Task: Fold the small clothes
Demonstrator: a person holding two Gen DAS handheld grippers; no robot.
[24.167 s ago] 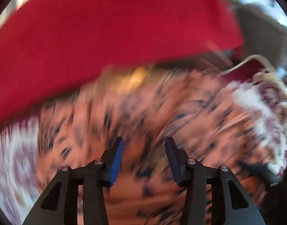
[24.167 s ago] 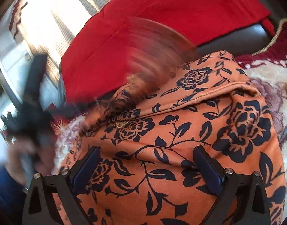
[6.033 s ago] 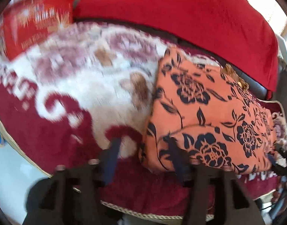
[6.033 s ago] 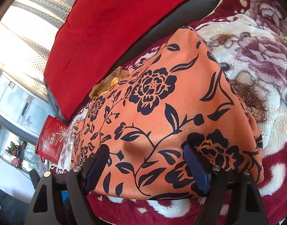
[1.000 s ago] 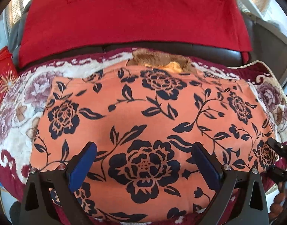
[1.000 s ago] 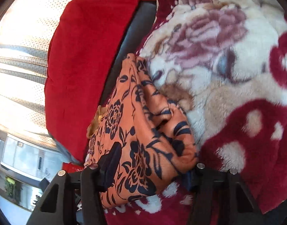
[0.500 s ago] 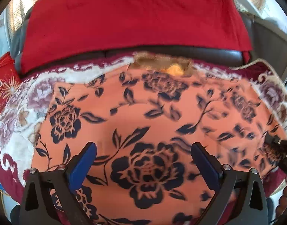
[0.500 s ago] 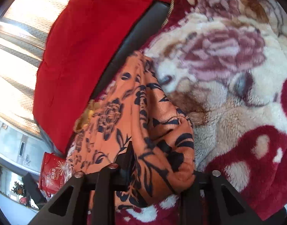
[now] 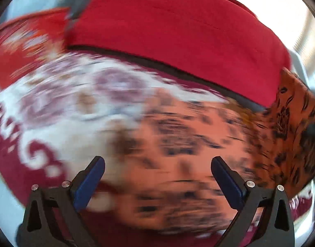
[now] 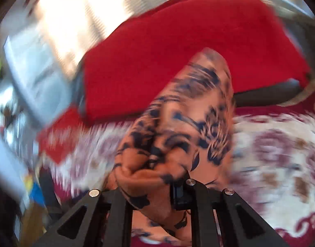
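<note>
Surface: I see one plush floral blanket (image 9: pixel 60 111), white and maroon, spread below both tools; it carries the work.
Backrest: one red cushion cover (image 9: pixel 178 41) beyond both tools, over a dark seat back.
Garment: one orange cloth with dark blue flowers (image 9: pixel 178 144). Most of it lies on the blanket ahead of and between the left tool's jaws; its right-hand edge rises off the blanket on the side where the right tool works.
Right tool (image 10: pixel 157 187): clamped on a bunched fold of the orange cloth; the jaws have just been closing, cloth between them. The fold stands up in front of the tool.
Left tool (image 9: pixel 157 177): jaws wide apart, gripping nothing, above the cloth.
Step in hand: I judge this the fold-over, right edge being carried across.
Next move: lay the lifted edge over the flat part, edges matched, then release.
Other: one red tin (image 9: pixel 23 47), far left, blurred.
Count: two tools, one garment.
</note>
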